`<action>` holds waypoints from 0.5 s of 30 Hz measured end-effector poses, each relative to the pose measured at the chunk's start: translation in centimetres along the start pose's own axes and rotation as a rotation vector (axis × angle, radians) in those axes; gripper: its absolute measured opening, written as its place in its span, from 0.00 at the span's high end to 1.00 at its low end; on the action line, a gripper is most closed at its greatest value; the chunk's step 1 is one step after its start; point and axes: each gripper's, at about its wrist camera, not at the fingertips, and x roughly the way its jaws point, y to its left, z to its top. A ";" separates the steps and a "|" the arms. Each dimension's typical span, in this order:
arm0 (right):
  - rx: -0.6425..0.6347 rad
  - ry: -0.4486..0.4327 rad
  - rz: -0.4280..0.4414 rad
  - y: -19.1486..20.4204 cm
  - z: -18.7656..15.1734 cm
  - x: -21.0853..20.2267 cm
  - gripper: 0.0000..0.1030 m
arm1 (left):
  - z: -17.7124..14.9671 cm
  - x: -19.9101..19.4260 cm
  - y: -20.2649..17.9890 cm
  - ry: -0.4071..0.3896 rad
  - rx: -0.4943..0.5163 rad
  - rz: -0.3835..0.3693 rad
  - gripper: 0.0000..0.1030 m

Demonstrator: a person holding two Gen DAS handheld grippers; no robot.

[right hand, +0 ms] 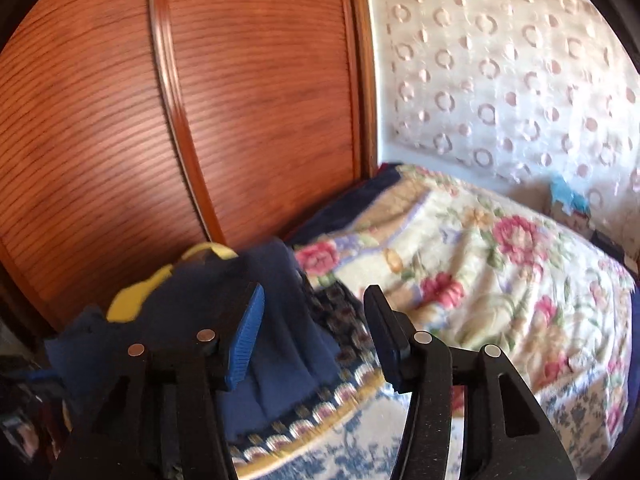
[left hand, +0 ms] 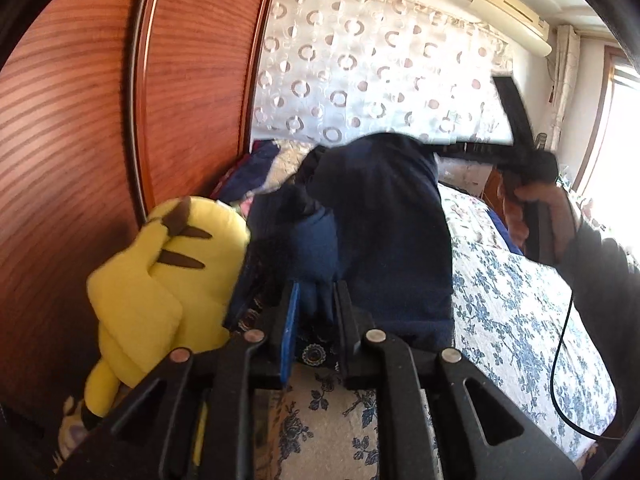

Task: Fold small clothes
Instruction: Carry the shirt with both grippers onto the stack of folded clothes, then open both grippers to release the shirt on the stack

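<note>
The dark blue cloth (left hand: 380, 216) lies soft and floppy on the bed (left hand: 520, 300), the left tongs (left hand: 316, 312) pinching its near edge, the right tongs (right hand: 316, 320) spread empty, so grab a corner.

Readable text: none is found in either view.
Air conditioner (left hand: 514, 10): no brand can be made out.
Bedding (right hand: 480, 264): only flower prints are shown, no lettering.
</note>
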 end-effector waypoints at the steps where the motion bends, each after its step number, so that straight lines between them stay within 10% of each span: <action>1: 0.013 0.012 0.005 -0.3 -0.5 0.1 0.49 | 0.1 -0.4 -0.2 -0.006 0.009 0.005 0.82; 15: 0.035 -0.056 -0.076 1.6 -8.0 -8.6 0.49 | 0.2 -1.8 -6.5 -0.026 0.156 0.001 0.78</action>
